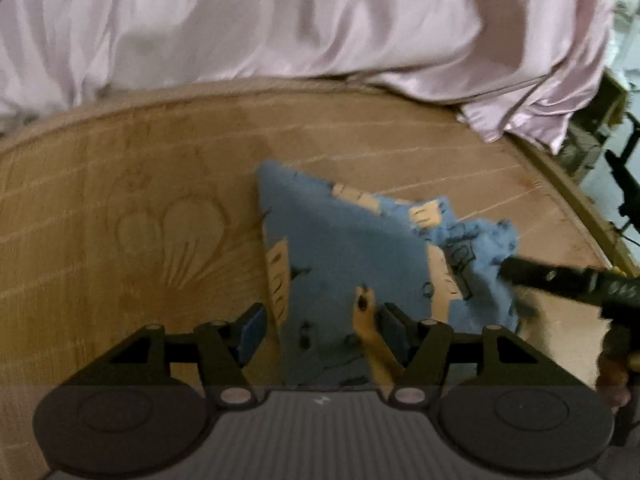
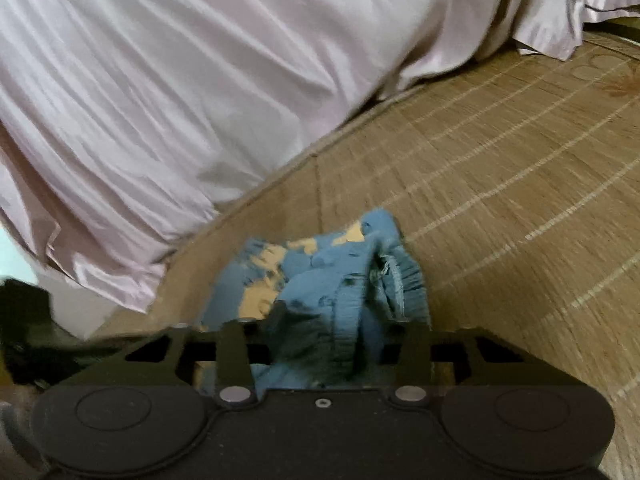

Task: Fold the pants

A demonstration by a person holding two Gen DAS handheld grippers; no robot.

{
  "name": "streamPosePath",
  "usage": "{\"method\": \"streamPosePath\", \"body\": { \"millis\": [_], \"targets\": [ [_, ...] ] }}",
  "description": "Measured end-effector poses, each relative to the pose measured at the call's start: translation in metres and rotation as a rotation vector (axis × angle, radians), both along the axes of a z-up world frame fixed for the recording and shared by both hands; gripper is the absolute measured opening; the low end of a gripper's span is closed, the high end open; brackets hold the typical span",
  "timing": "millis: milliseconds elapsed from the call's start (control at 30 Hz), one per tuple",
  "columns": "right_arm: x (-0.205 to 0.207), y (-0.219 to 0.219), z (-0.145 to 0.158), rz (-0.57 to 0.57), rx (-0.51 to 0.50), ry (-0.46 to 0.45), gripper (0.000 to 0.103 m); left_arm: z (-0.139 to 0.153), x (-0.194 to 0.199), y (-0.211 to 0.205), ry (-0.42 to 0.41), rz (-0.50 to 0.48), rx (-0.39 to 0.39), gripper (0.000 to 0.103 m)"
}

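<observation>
One pair of blue pants [image 1: 348,248] with tan patches lies bunched on a woven mat [image 1: 120,208], partly folded into a rough wedge. In the left wrist view the cloth runs from between the left gripper's [image 1: 320,324] fingers up and to the right, where its crumpled end meets the right gripper [image 1: 508,270]. The left gripper stands wide open, its blue-padded fingers [image 1: 252,330] on either side of the near edge of the pants; whether either pad touches the cloth cannot be told.

In the right wrist view the right gripper [image 2: 332,336] sits in the gathered, ribbed part of the pants [image 2: 320,280], which fills the gap between its fingers. The jaws look only partly closed around this bunch, and the cloth hides the pads, so a firm hold cannot be told.

A pale pink sheet [image 1: 280,20] is heaped along the far edge of the mat, well apart from the pants in the left view and just beside them to the left in the right view [image 2: 180,100]. The mat's leaf pattern [image 1: 180,240] shows bare to the left of the pants. At the far right of the left view, past the mat's edge, dark objects are too blurred to tell.
</observation>
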State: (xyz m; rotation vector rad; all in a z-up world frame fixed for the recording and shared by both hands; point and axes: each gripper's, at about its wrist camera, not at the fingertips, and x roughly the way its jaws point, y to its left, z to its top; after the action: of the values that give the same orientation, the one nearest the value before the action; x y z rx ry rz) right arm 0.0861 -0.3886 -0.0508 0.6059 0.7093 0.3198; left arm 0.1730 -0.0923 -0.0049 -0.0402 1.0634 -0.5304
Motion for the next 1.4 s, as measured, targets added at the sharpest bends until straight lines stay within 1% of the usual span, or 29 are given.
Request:
{"method": "streamPosePath", "body": {
  "millis": [33,67,133,200,233,267,300,333,400,467,500,533,567,633,667,700,733,767,800,867,933,967,1067,1100,1133,1167,1233,1333,1400],
  "targets": [
    [0.0,-0.001,0.002,0.008,0.016,-0.009,0.02,-0.002,0.0,-0.002,0.01,0.011,0.007,0.068],
    [-0.001,-0.001,0.005,0.012,0.028,-0.024,0.019,-0.004,-0.001,0.001,0.016,0.016,0.004,0.069],
    [-0.009,-0.005,0.019,0.002,0.013,-0.057,0.006,-0.004,-0.003,0.004,0.02,0.027,0.005,0.071],
    [-0.014,-0.009,0.029,-0.017,-0.061,-0.042,0.006,-0.004,-0.002,0.002,0.017,0.025,0.014,0.072],
    [-0.017,-0.01,0.029,-0.024,-0.108,-0.029,0.006,-0.006,-0.002,0.002,0.015,0.019,0.02,0.073],
    [-0.018,-0.011,0.025,-0.023,-0.124,-0.013,0.007,-0.006,-0.003,0.001,0.01,0.015,0.029,0.074],
    [-0.018,-0.013,0.019,-0.021,-0.113,0.016,0.008,-0.006,-0.003,0.001,0.004,0.014,0.035,0.074],
    [-0.019,-0.014,0.014,-0.017,-0.097,0.035,0.014,-0.005,-0.003,0.001,0.001,0.014,0.036,0.075],
    [-0.023,-0.013,0.014,-0.019,-0.104,0.032,0.024,-0.004,-0.003,-0.001,0.0,0.02,0.037,0.077],
    [-0.025,-0.012,0.016,-0.02,-0.118,0.015,0.041,-0.003,-0.003,-0.002,-0.003,0.017,0.049,0.079],
    [-0.024,-0.011,0.015,-0.013,-0.123,0.018,0.04,-0.004,-0.003,-0.003,-0.01,0.013,0.062,0.08],
    [-0.023,-0.007,0.012,-0.003,-0.147,0.031,0.036,-0.006,-0.004,-0.003,-0.016,0.014,0.078,0.082],
    [-0.02,0.001,0.009,0.007,-0.239,0.065,0.028,-0.007,-0.005,-0.004,-0.018,0.017,0.089,0.083],
    [-0.02,0.017,0.003,0.004,-0.46,0.105,0.025,-0.008,-0.006,-0.002,-0.011,0.024,0.093,0.083],
    [-0.021,0.018,0.005,-0.004,-0.486,0.093,0.025,-0.006,-0.007,-0.001,-0.014,0.023,0.092,0.083],
    [-0.023,0.017,0.009,-0.014,-0.467,0.068,0.025,-0.002,-0.008,0.0,-0.031,0.019,0.096,0.083],
    [-0.026,0.013,0.015,-0.042,-0.436,0.02,0.029,0.004,-0.01,-0.001,-0.065,0.014,0.102,0.083],
    [-0.029,0.011,0.02,-0.067,-0.426,-0.022,0.038,0.01,-0.012,-0.002,-0.112,0.012,0.106,0.085],
    [-0.031,0.011,0.024,-0.087,-0.431,-0.069,0.042,0.017,-0.014,-0.005,-0.163,0.004,0.107,0.087],
    [-0.027,0.018,0.03,-0.079,-0.448,-0.15,0.044,0.026,-0.013,-0.016,-0.245,-0.024,0.112,0.089],
    [-0.015,0.029,0.029,-0.033,-0.46,-0.185,0.044,0.028,-0.007,-0.032,-0.285,-0.04,0.148,0.089],
    [-0.009,0.037,0.026,-0.006,-0.498,-0.192,0.045,0.026,-0.002,-0.041,-0.291,-0.034,0.18,0.089],
    [0.006,0.057,0.012,0.043,-0.689,-0.221,0.047,0.007,0.016,-0.056,-0.267,0.002,0.293,0.085],
    [0.009,0.057,0.006,0.044,-0.723,-0.217,0.047,0.001,0.021,-0.056,-0.246,0.006,0.305,0.086],
    [0.011,0.054,0.001,0.041,-0.729,-0.204,0.049,-0.003,0.022,-0.052,-0.228,0.009,0.282,0.086],
    [0.012,0.048,-0.003,0.031,-0.714,-0.187,0.054,-0.006,0.023,-0.048,-0.215,0.024,0.255,0.087],
    [0.012,0.036,-0.003,-0.011,-0.672,-0.166,0.064,-0.01,0.023,-0.042,-0.199,0.049,0.238,0.089],
    [0.01,0.026,-0.001,-0.052,-0.637,-0.155,0.069,-0.011,0.021,-0.04,-0.198,0.044,0.238,0.089],
    [0.011,0.023,0.0,-0.06,-0.616,-0.145,0.069,-0.01,0.02,-0.041,-0.209,0.034,0.248,0.089]
  ]
}}
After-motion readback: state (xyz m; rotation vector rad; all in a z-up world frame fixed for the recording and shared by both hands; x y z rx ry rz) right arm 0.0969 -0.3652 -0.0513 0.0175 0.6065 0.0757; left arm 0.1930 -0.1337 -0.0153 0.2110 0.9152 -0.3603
